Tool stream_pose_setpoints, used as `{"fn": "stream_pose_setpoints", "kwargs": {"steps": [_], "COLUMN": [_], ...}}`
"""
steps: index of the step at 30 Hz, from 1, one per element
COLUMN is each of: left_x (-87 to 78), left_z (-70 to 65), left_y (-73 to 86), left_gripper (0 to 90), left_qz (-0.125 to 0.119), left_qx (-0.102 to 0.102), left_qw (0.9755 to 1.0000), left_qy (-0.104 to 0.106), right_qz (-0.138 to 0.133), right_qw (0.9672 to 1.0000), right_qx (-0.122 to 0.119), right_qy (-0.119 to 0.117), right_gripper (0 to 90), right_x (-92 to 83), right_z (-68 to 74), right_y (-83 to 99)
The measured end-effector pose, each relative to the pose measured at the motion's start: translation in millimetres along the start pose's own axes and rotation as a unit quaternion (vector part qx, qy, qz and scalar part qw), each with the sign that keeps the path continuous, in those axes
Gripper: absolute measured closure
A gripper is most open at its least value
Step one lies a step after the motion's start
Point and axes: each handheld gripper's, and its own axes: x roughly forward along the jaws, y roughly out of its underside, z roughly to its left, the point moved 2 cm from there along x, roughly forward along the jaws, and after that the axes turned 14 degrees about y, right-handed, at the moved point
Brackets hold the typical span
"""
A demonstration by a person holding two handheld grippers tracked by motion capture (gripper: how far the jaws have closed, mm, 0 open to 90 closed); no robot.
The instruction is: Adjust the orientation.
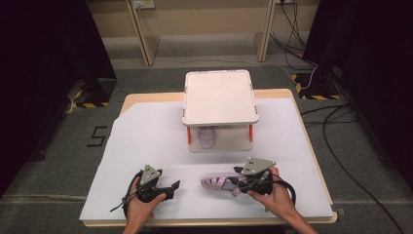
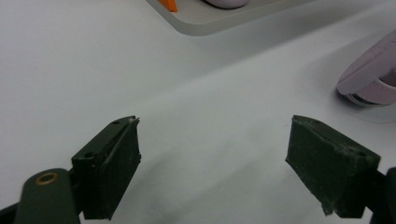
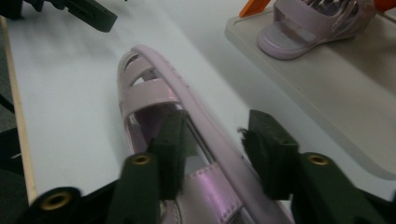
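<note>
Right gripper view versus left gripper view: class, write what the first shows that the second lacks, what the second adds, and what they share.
Right gripper view: the right gripper has its jaws astride the side rim of the lilac sandal, one inside, one outside. The left gripper lies beyond, and the table's wooden edge runs alongside. Left gripper view: wide-open jaws with nothing between them, above the bare white sheet. Shared: that sandal, the second sandal on the white shelf, and an orange post.
</note>
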Motion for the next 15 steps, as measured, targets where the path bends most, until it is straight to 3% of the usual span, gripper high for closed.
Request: {"fn": "stream_pose_setpoints", "kwargs": {"steps": [4,7,10,12,15], "left_x": [-0.3,-0.3,-0.4,-0.3,-0.2], "left_z": [-0.2,-0.5,-0.2,-0.1,-0.9], "left_y": [-0.1,-0.3,-0.4,-0.4,-0.5], "left_gripper": [16.6,16.6,16.7,16.7,16.7], "left_qz": [0.001,0.000,-0.001,-0.001,-0.001], "left_qx": [0.000,0.001,0.000,0.000,0.001], "left_qw": [1.0000,1.0000,1.0000,1.0000,1.0000], "left_qy": [0.000,0.001,0.000,0.000,0.002], "right_qz": [0.014,0.022,0.023,0.030,0.034], "right_qw": [0.9992,0.9988,0.9994,0.9992,0.9994], "right_qx": [-0.036,-0.041,-0.023,-0.025,-0.001], "right_qy": [0.010,0.012,0.009,0.005,0.003], "right_gripper": [73.5,75.9,77.6,77.9,78.0], "right_x": [-4.2,-3.8,-5.3,-6.4,-6.1], "right_z": [8.3,8.3,9.3,11.8,10.3], "right_y": [-6.1,-7.5,-7.6,-8.6,-8.0]}}
